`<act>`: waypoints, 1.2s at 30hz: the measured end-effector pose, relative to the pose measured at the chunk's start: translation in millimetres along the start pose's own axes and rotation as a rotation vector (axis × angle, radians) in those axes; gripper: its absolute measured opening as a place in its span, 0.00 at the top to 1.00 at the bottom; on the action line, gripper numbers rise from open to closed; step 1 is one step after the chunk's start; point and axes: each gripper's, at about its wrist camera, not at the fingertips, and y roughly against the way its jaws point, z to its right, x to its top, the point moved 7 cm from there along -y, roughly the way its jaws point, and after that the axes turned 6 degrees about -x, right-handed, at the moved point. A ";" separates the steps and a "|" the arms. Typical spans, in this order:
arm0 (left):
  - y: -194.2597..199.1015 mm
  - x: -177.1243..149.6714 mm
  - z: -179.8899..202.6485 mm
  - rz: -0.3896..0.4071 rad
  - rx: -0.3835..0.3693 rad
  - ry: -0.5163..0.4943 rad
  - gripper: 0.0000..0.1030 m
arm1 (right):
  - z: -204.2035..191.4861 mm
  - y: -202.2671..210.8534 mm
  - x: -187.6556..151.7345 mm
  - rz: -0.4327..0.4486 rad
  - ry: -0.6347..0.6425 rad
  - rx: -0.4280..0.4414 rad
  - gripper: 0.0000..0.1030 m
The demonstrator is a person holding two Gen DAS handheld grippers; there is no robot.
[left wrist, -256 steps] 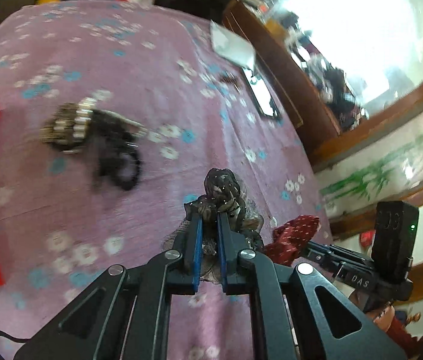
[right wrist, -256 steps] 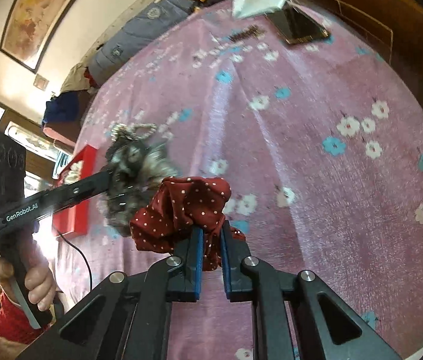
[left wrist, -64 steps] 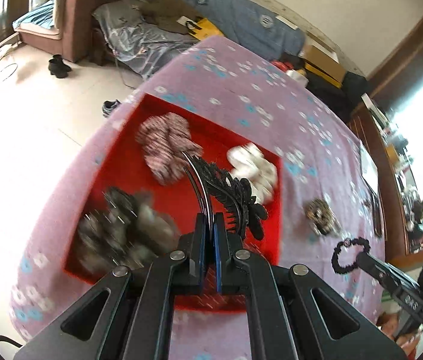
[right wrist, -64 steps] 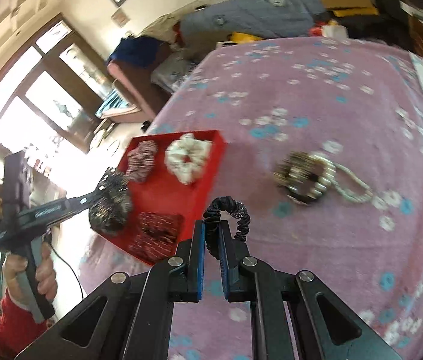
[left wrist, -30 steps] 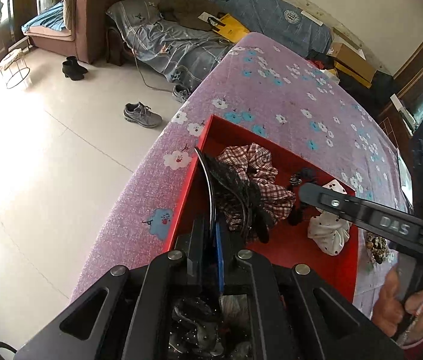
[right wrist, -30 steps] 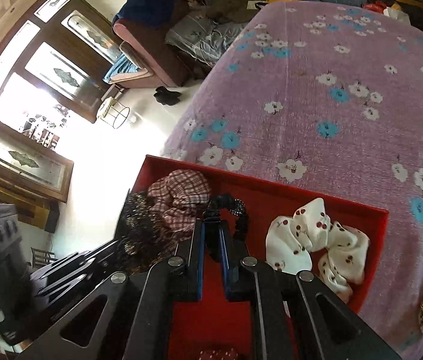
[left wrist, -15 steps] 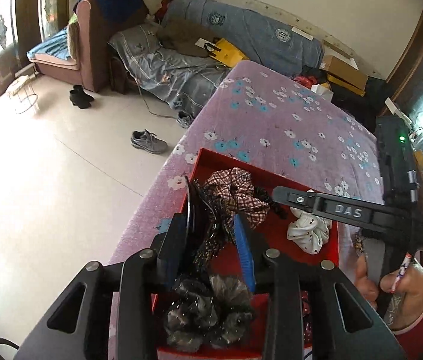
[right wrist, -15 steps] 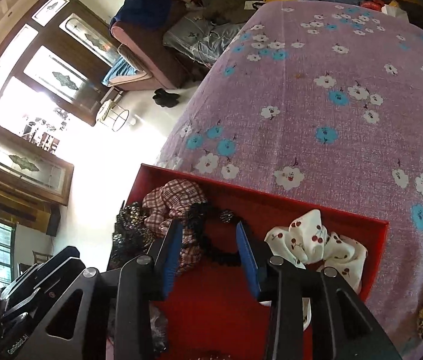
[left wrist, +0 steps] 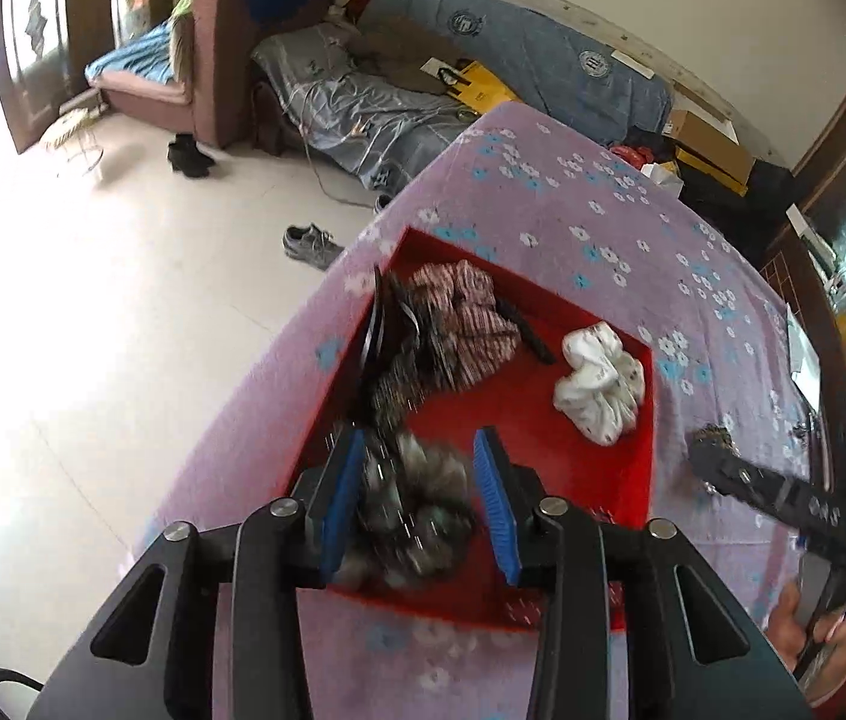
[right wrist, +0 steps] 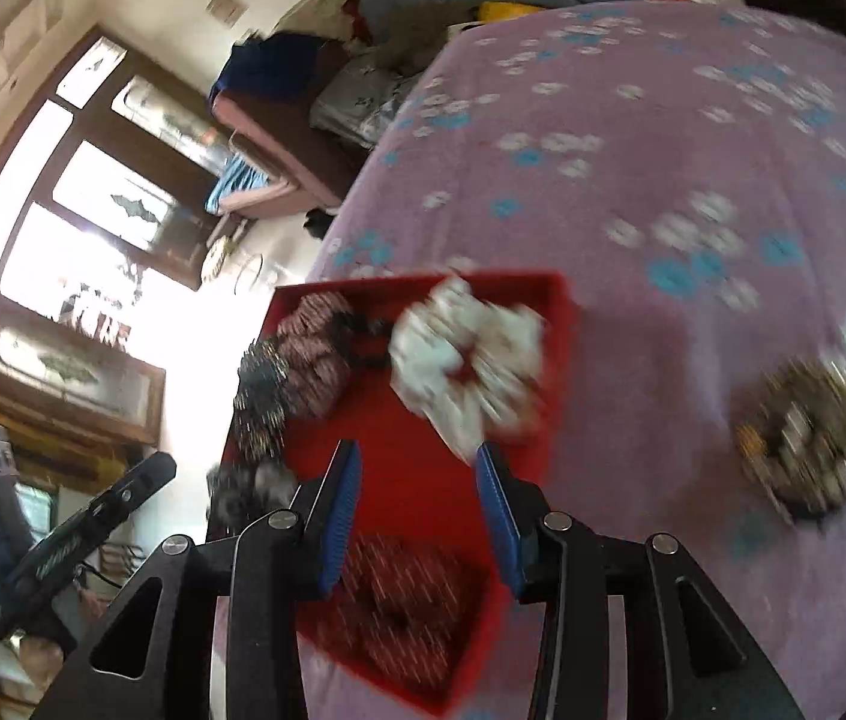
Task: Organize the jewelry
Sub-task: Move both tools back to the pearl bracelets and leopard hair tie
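- Left gripper (left wrist: 417, 501): jaws part-open and just been opening, nothing gripped; blue pads apart above a grey-black fuzzy scrunchie (left wrist: 417, 516) lying at the near edge of the red tray (left wrist: 633, 480).
- Right gripper (right wrist: 417, 507): jaws likewise part-open, just been opening, empty; below it a dark red dotted scrunchie (right wrist: 399, 606) in the tray's near corner.
- Mid tray: white scrunchie (left wrist: 600, 384) by the right edge.
- Far left corner: black comb clip (left wrist: 390, 348) against a plaid scrunchie (left wrist: 465, 324); black beaded band (left wrist: 528, 336) beside it.
- Outside the tray, on the purple floral cloth (right wrist: 663, 180): beaded bracelet pile (right wrist: 807, 444), blurred.
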 end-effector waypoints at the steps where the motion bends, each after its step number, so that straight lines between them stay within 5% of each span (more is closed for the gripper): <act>1: 0.6 -6.2 1.6 -0.007 0.001 0.007 0.63 | 12.9 10.8 -9.7 0.009 -0.020 -0.007 0.56; 16: 8.2 -49.2 100.8 -0.051 -0.035 -0.127 0.63 | 166.4 109.8 -73.5 0.100 -0.228 -0.138 0.56; 26: -38.6 -66.5 210.6 -0.087 -0.136 -0.324 0.63 | 194.4 106.2 -66.4 0.094 -0.183 -0.172 0.56; 36: -135.5 -78.3 288.9 -0.171 -0.177 -0.492 0.63 | 203.2 94.5 -33.6 0.108 -0.168 -0.153 0.56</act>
